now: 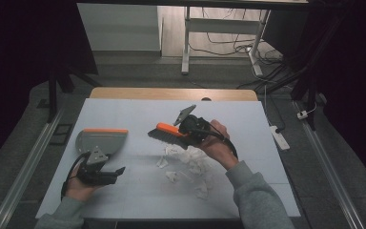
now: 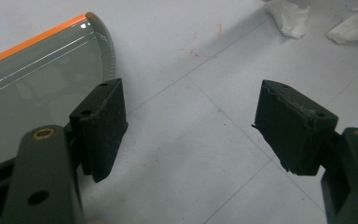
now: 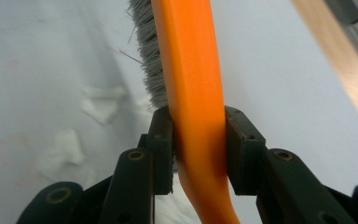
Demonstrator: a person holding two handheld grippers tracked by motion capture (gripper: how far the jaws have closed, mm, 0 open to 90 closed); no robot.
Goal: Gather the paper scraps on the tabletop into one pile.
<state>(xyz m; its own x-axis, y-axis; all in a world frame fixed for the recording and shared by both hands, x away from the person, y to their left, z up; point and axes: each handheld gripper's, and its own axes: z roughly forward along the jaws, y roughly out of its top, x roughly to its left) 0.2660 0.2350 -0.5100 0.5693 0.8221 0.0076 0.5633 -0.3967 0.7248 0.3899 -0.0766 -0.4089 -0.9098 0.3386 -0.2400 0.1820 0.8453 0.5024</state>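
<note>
Orange plastic ran straight up between the right gripper's (image 3: 199, 149) jaws: they pinched the handle of the hand brush (image 1: 167, 132) across its width, the grey bristles facing off to one side in the right gripper view. From the high view the brush's long axis pointed from that gripper toward the person's left, bristle end lifted a little above the table (image 1: 248, 119) and just behind the scattered scraps of torn white paper (image 1: 190, 160).

That axis aimed roughly at the grey dustpan (image 1: 100, 140) with its orange edge, which lay flat on the table, well apart from the scraps. The left gripper (image 1: 119, 170) sat just in front of the dustpan; in its own view the jaws stood spread with nothing between them, the pan's rounded corner (image 2: 100, 39) just beyond the left-hand jaw. So the scraps lay between brush and pan, nearer the right hand, and a sweep leftward looked like the move that geometry called for, with the left hand nearest to steady the pan.
</note>
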